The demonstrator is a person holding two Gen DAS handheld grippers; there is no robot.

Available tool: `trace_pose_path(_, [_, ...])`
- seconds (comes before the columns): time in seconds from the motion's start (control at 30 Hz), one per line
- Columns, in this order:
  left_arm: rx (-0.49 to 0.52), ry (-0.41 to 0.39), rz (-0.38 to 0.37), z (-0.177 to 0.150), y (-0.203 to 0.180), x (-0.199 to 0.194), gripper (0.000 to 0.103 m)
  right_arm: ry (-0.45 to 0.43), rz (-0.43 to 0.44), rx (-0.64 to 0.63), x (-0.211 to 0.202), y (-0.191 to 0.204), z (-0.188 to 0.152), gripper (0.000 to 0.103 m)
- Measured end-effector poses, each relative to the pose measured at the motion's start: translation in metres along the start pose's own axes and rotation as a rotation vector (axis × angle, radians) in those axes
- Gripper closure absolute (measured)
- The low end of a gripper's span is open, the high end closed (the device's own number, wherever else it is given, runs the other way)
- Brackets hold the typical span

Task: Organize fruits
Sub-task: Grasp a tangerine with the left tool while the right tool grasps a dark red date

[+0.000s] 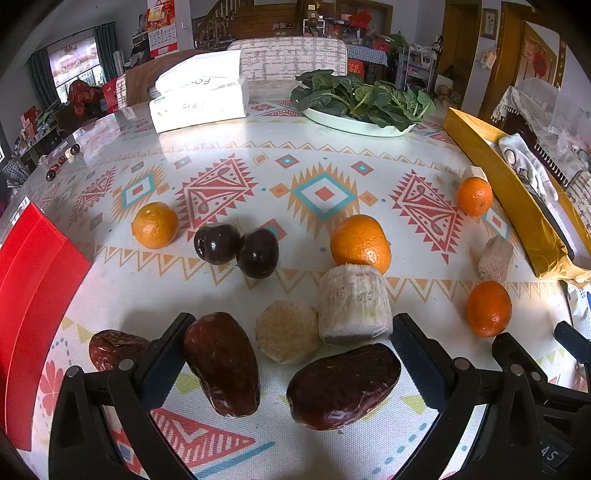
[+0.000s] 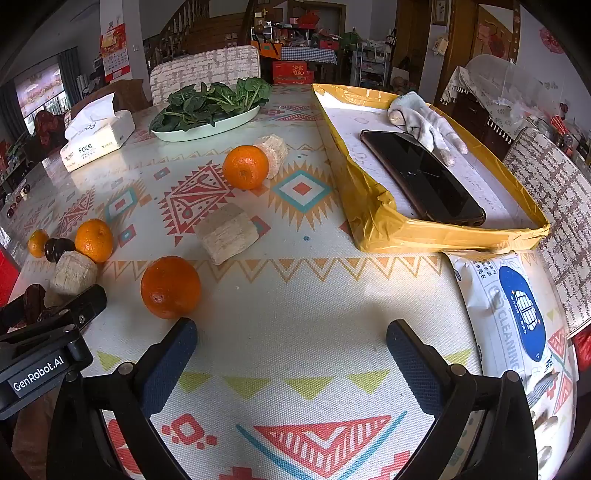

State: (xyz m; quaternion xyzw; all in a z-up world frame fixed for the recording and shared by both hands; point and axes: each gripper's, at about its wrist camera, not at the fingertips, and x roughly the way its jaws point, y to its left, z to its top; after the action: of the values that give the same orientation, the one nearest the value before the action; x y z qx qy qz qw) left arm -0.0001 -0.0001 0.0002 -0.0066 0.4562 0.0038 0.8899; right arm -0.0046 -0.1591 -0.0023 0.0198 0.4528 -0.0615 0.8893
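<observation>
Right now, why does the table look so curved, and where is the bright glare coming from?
In both wrist views the fisheye lens bows the table and darkens the corners. In the left wrist view, light washes out the tissue pack and the glossy cloth before it. In the right wrist view the orange nearest the camera casts only a soft shadow; far room detail is small and hazy.

Home dining room, patterned tablecloth (image 1: 221, 147), staircase (image 1: 229, 22) (wooden), calendar (image 1: 162, 37)
</observation>
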Motion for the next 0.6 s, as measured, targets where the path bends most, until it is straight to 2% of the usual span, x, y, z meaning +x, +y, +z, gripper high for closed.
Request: trace_pose_path(0.6, [0.003,0.004,-0.004,0.0001,0.0002,-0.0001,0.000,-0.001,0.000,-0.001,-0.0004,-0.0006,-0.0010,0.000])
